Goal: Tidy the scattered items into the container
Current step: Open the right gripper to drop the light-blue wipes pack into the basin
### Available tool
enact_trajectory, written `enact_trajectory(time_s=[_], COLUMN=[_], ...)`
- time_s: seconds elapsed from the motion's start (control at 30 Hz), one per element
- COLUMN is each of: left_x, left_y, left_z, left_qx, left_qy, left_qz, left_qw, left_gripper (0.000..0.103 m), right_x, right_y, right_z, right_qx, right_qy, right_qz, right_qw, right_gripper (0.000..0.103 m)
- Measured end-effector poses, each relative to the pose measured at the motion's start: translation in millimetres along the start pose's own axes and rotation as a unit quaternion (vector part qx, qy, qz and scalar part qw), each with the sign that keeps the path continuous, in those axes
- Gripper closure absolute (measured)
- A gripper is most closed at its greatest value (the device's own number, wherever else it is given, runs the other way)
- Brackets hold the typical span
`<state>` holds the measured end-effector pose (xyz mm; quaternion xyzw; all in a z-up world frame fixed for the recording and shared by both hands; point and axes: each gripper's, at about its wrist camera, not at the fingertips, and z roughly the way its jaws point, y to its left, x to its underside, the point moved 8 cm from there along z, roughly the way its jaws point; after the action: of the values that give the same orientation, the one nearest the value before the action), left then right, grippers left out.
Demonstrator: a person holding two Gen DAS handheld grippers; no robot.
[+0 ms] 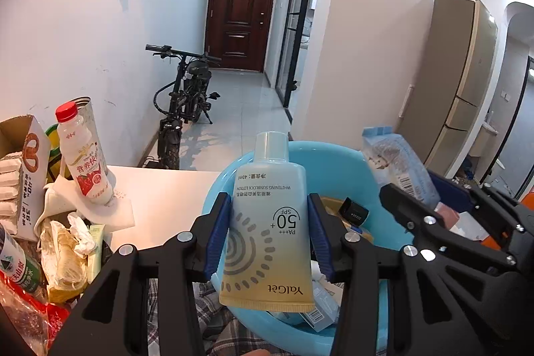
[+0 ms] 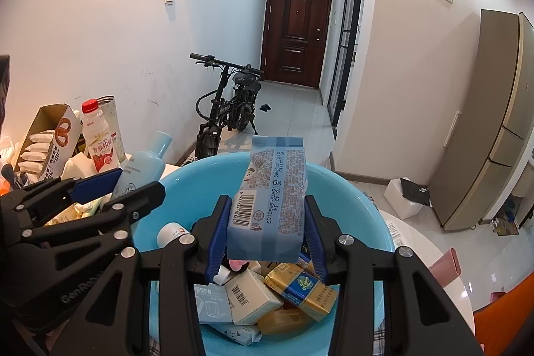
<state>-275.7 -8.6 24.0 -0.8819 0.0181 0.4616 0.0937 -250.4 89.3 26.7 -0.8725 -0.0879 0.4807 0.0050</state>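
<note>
My left gripper (image 1: 269, 234) is shut on a sunblock tube (image 1: 268, 222) with a pale cap, held over the near rim of a blue basin (image 1: 333, 155). My right gripper (image 2: 266, 234) is shut on a blue snack packet (image 2: 270, 199), held above the same basin (image 2: 360, 206). The basin holds several small boxes, among them a white box (image 2: 250, 296) and a gold and blue pack (image 2: 302, 289). The right gripper with its packet (image 1: 400, 165) shows at the right of the left wrist view. The left gripper with the tube (image 2: 143, 165) shows at the left of the right wrist view.
A red-capped milk drink bottle (image 1: 85, 155), a pretzel carton (image 1: 26, 175), crumpled wrappers (image 1: 66, 249) and a green-labelled bottle (image 1: 16, 266) crowd the white table (image 1: 167, 192) left of the basin. An electric bike (image 1: 187, 102) stands by the wall behind. A pink object (image 2: 447, 266) lies right of the basin.
</note>
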Motion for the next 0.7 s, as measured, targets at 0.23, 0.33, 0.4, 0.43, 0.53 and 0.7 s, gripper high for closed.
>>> enact_trajectory(time_s=[0.23,0.33,0.4,0.43,0.53,0.7], left_x=[-0.6,-0.6,-1.4,-1.8,-2.4,-2.2], left_y=[-1.0,-1.7,1.2,3.2,5.7,-0.6], left_z=[-1.2,-1.3,-1.5,-1.6,-2.3,-2.5], left_qx=[-0.003,-0.011,-0.021,-0.019,-0.014,-0.018], left_qy=[-0.001,-0.001,-0.003,-0.003,-0.003,-0.004], left_qz=[0.002,0.006,0.005,0.004,-0.001,0.009], left_qw=[1.0000,0.9999,0.9998,0.9998,0.9999,0.9998], left_gripper=[0.059,0.059,0.059,0.059,0.059,0.059], right_x=[-2.1,-2.9,-1.5,0.1,-1.6,-4.8], right_y=[3.6,1.4,-3.5,-11.4,-24.4,-33.1], right_z=[-1.6,-3.8,-1.9,-0.8,-3.9,-12.2], right_qx=[-0.008,-0.013,-0.004,0.006,0.002,0.022], right_qy=[-0.004,-0.003,0.005,0.009,0.007,0.003], right_qz=[0.003,0.006,0.009,0.014,0.031,0.031], right_qw=[1.000,1.000,1.000,1.000,1.000,0.999], right_gripper=[0.059,0.051,0.032,0.014,0.000,0.000])
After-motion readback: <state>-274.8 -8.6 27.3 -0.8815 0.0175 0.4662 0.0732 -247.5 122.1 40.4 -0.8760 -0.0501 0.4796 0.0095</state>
